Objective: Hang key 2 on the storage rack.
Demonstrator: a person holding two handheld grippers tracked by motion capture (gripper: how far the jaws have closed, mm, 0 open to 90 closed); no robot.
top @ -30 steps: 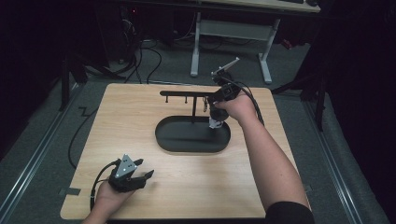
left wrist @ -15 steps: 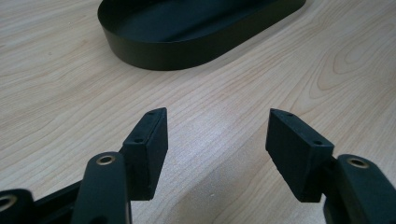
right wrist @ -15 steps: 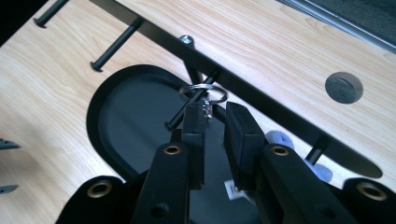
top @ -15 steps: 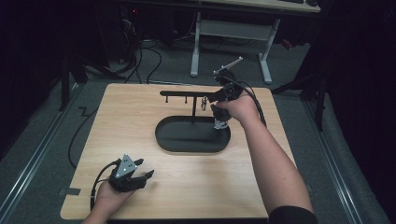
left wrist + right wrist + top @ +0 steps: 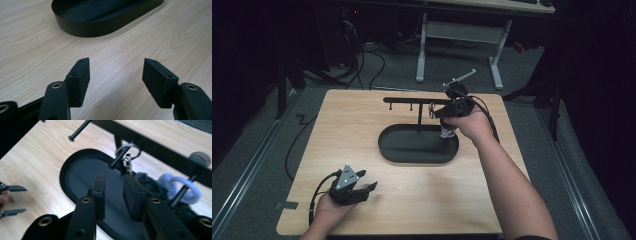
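A black stand (image 5: 419, 101) with a peg bar rises from a black oval tray (image 5: 398, 150). A keychain's metal ring (image 5: 128, 150) hangs on a peg, with its dark fuzzy charm (image 5: 148, 185) below it. A pale blue loop (image 5: 180, 188) hangs on the neighbouring peg. My right gripper (image 5: 443, 117) (image 5: 113, 180) is at the bar's right end. Its jaws have just been opening and stand apart beside the charm, with nothing pressed between them. My left gripper (image 5: 357, 189) (image 5: 116, 67) rests open over the wood at the near left, holding nothing.
The wooden table (image 5: 362, 125) has bare room to the left of and in front of the tray (image 5: 95, 28). The bar's left pegs (image 5: 399, 106) carry nothing. A cable (image 5: 294, 145) trails off the table's left edge. A white desk frame (image 5: 422, 50) stands on the floor behind.
My right hand has shifted slightly by the bar's right end. The left hand and its gripper have stayed where they were.
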